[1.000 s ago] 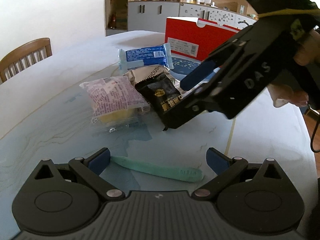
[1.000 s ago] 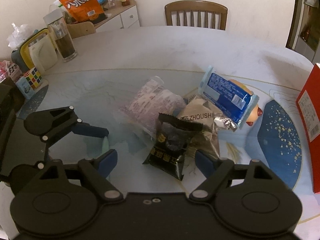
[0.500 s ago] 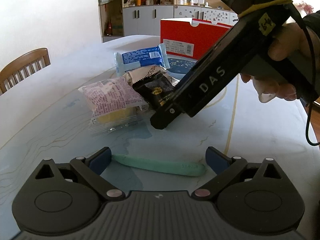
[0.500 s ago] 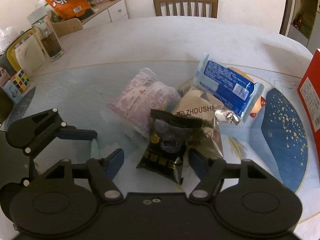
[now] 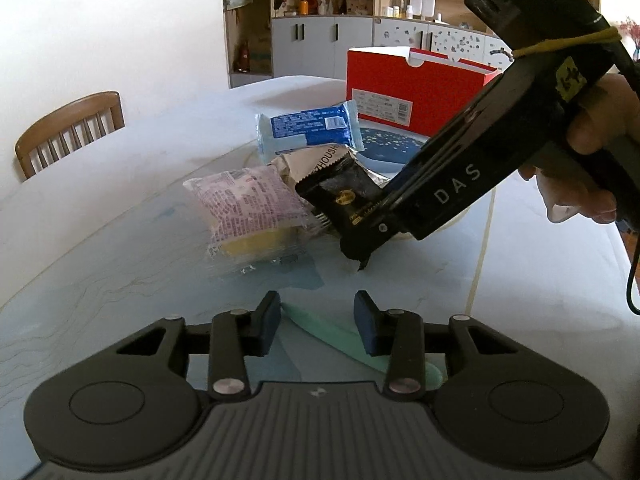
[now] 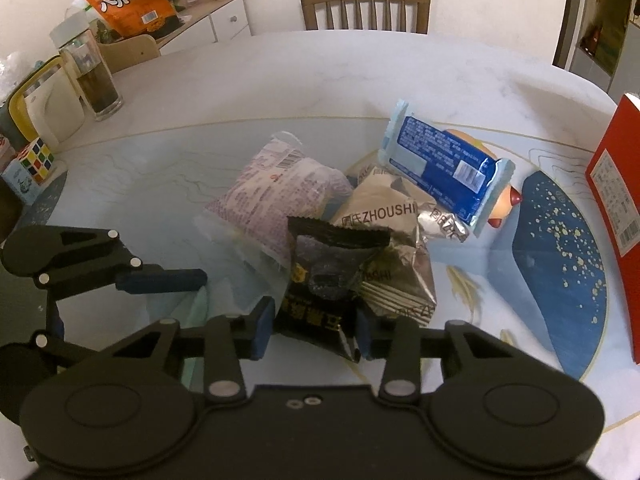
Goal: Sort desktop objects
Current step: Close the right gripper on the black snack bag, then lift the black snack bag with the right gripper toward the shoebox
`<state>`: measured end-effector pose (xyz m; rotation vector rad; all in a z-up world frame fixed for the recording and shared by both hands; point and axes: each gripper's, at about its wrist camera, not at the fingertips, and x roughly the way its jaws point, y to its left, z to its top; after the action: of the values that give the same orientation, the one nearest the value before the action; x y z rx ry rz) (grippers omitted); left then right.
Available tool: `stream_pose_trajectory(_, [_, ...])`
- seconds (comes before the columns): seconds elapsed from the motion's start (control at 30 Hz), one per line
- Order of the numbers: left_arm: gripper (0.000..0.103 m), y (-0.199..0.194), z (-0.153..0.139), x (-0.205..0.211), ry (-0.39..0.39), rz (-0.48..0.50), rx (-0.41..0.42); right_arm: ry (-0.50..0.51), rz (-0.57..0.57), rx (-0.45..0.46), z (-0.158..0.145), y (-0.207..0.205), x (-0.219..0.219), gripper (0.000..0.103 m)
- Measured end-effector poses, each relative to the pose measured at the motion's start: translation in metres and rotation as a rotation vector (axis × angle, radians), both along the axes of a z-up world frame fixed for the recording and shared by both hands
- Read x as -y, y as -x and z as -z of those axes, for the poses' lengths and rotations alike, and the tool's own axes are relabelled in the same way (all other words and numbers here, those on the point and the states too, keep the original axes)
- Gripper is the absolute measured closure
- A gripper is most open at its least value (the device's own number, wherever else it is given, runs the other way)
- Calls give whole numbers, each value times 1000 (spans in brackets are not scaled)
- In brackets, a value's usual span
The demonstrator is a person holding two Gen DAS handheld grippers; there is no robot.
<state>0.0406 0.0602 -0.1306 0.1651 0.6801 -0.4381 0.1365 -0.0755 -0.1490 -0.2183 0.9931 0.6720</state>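
A pile of snack packets lies mid-table: a pink packet (image 5: 248, 204) (image 6: 280, 196), a silver packet (image 6: 388, 216), a blue packet (image 5: 308, 128) (image 6: 440, 164) and a black packet (image 6: 320, 280) (image 5: 340, 196). My right gripper (image 6: 316, 326) is shut on the black packet's near end; it also shows in the left wrist view (image 5: 360, 236). A mint-green tool (image 5: 320, 326) lies on the table. My left gripper (image 5: 318, 322) has its jaws narrowed around the tool; contact is unclear. It shows at the left in the right wrist view (image 6: 160, 280).
A red box (image 5: 416, 88) (image 6: 616, 200) stands beyond the pile. A glass jar (image 6: 92, 76), a puzzle cube (image 6: 34, 160) and a yellow-rimmed container (image 6: 36, 92) stand at the table's left side. A wooden chair (image 6: 364, 4) is at the far edge.
My right gripper moved down onto the black packet and closed on it. My left gripper's jaws narrowed from wide open around the green tool.
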Motion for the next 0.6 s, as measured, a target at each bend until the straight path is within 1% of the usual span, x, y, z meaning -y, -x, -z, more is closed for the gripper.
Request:
stream_pose_trajectory(0.03, [45,2,0,0,2,4,2,-1,0,1,-1,1,1,63])
stream_pose_trajectory(0.07, [29,4,0,-1,9,10,4,-2,1,3,-2,1,2,63])
stream_pose_trajectory(0.1, [27,6,-1,-2,22,22,6,-6,2,3,-3,1,3,63])
stream_pose_trajectory(0.17, [26,8,-2,-3,32,42,-1,-12,5,2,-5,3,6,62])
stream_pose_trajectory(0.3, [21,8,-3,-1,26,110,-14,-20,16,-3,-7,7,13,62])
stream_pose_trajectory(0.37, [20,9,-5,2,13,154,-13,-24,18,-5,-9,10,16,62])
stream_pose_trajectory(0.43, [15,10,-7,5,3,202,-3,-28,21,-6,-11,12,20,62])
stream_pose_trajectory(0.5, [5,11,-7,8,-3,246,-2,-31,29,-8,-12,14,23,62])
stream_pose_trajectory(0.6, [2,11,-5,11,-28,283,-8,-36,41,-10,-13,16,27,62])
